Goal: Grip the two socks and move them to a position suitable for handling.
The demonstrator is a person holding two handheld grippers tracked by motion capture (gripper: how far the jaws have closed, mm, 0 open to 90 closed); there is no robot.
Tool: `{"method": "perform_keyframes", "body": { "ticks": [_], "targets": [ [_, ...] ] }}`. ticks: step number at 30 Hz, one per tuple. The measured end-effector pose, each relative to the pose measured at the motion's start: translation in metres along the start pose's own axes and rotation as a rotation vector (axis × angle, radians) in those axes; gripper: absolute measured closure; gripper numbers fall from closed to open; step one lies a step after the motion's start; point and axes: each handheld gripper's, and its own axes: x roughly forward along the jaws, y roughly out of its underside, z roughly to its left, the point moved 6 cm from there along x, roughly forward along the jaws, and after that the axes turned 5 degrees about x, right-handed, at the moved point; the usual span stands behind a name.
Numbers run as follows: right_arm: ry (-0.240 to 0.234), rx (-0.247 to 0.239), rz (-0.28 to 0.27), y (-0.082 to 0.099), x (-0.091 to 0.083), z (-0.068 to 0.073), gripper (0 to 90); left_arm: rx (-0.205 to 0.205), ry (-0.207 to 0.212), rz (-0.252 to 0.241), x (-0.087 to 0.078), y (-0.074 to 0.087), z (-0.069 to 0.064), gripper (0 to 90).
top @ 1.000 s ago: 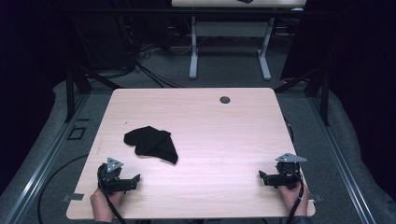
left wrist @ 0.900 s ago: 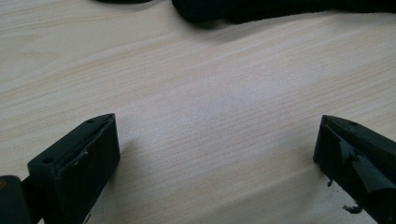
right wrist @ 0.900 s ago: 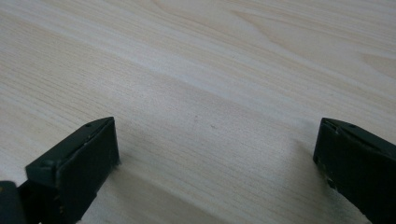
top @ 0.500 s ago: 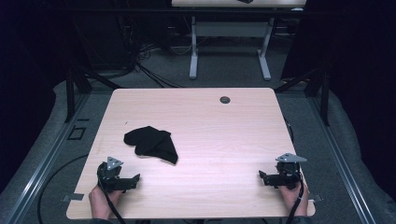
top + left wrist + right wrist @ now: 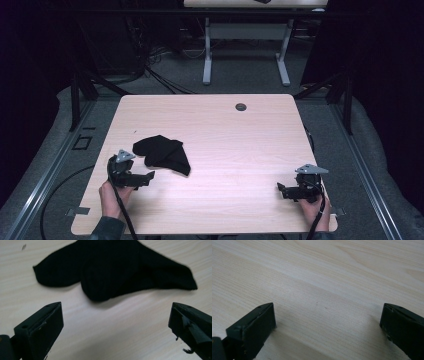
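A crumpled black cloth (image 5: pixel 162 152) lies on the left half of the light wooden table (image 5: pixel 230 145). My left gripper (image 5: pixel 148 176) is just short of the cloth's near edge, held by a hand, jaws wide open and empty. In the left gripper view the cloth (image 5: pixel 112 272) spreads across the top, a little beyond the open left gripper (image 5: pixel 116 322). Near the table's front right corner my right gripper (image 5: pixel 280 188) rests low, pointing left. In the right gripper view the right gripper (image 5: pixel 328 322) is open over bare wood.
A small dark round grommet (image 5: pixel 241 106) sits near the table's far edge. Behind the table stands another desk's white frame (image 5: pixel 207 55), with cables on the grey floor. Metal rails (image 5: pixel 45 175) run along both sides of the table.
My left gripper has moved forward from the front edge toward the black cloth. The right gripper and the cloth have stayed where they were.
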Motion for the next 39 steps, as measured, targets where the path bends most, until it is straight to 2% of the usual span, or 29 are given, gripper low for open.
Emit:
{"method": "perform_keyframes", "body": {
  "ticks": [1,2,3,4,6,7,9,11,13,16,17,18,20,23,28,29,30,34,39],
  "targets": [
    [0.0,0.0,0.0,0.0,0.0,0.0,0.0,0.0,0.0,0.0,0.0,0.0,0.0,0.0],
    [0.0,0.0,0.0,0.0,0.0,0.0,0.0,0.008,0.009,-0.006,0.003,-0.011,-0.001,0.1],
    [0.0,0.0,0.0,0.0,0.0,0.0,0.0,0.008,0.009,-0.006,0.003,-0.011,-0.001,0.2],
    [-0.001,0.0,0.0,0.0,0.0,0.0,0.0,0.02,0.017,-0.005,0.006,-0.021,-0.003,0.2],
    [0.0,0.0,-0.001,0.0,0.0,0.0,0.0,0.029,0.023,-0.012,0.01,-0.031,-0.005,0.7],
    [-0.001,-0.001,0.0,0.0,0.0,0.0,0.0,0.029,0.023,-0.012,0.01,-0.031,-0.005,1.2],
    [-0.001,0.0,-0.001,0.0,0.0,0.0,0.0,0.036,0.045,-0.014,0.019,-0.044,-0.009,2.4],
    [-0.001,0.0,-0.001,0.0,0.0,0.0,0.0,0.04,0.059,-0.005,0.028,-0.05,-0.013,5.1],
    [-0.001,-0.001,0.0,0.0,0.0,0.0,0.0,0.041,0.072,0.005,0.032,-0.052,-0.014,7.0],
    [-0.001,-0.001,0.0,0.0,0.0,0.0,0.0,0.052,0.097,0.043,0.05,-0.058,-0.021,14.8],
    [-0.001,-0.001,0.0,0.0,0.0,0.0,0.0,0.052,0.097,0.043,0.05,-0.058,-0.021,15.6],
    [-0.002,-0.001,0.0,0.0,0.0,0.0,0.0,0.064,0.095,0.069,0.059,-0.057,-0.022,17.6],
    [-0.001,-0.001,-0.001,0.0,0.0,0.0,0.0,0.062,0.111,0.097,0.067,-0.054,-0.024,21.0],
    [-0.001,-0.001,-0.002,0.0,0.0,0.0,0.0,0.067,0.119,0.12,0.074,-0.052,-0.025,26.4],
    [-0.002,-0.001,-0.001,0.0,0.0,0.0,0.0,0.078,0.096,0.146,0.079,-0.05,-0.028,40.2],
    [-0.001,-0.001,-0.002,0.0,0.0,0.0,0.0,0.084,0.084,0.159,0.08,-0.049,-0.028,40.2],
    [-0.001,-0.001,-0.002,0.0,0.0,0.0,0.0,0.101,0.075,0.172,0.081,-0.048,-0.028,47.8],
    [0.0,-0.001,-0.002,0.0,0.0,0.0,0.1,0.109,0.033,0.172,0.083,-0.046,-0.028,61.3],
    [0.0,-0.001,-0.001,0.0,0.0,0.0,0.1,0.121,0.011,0.161,0.081,-0.046,-0.027,77.9]
  ]
}}
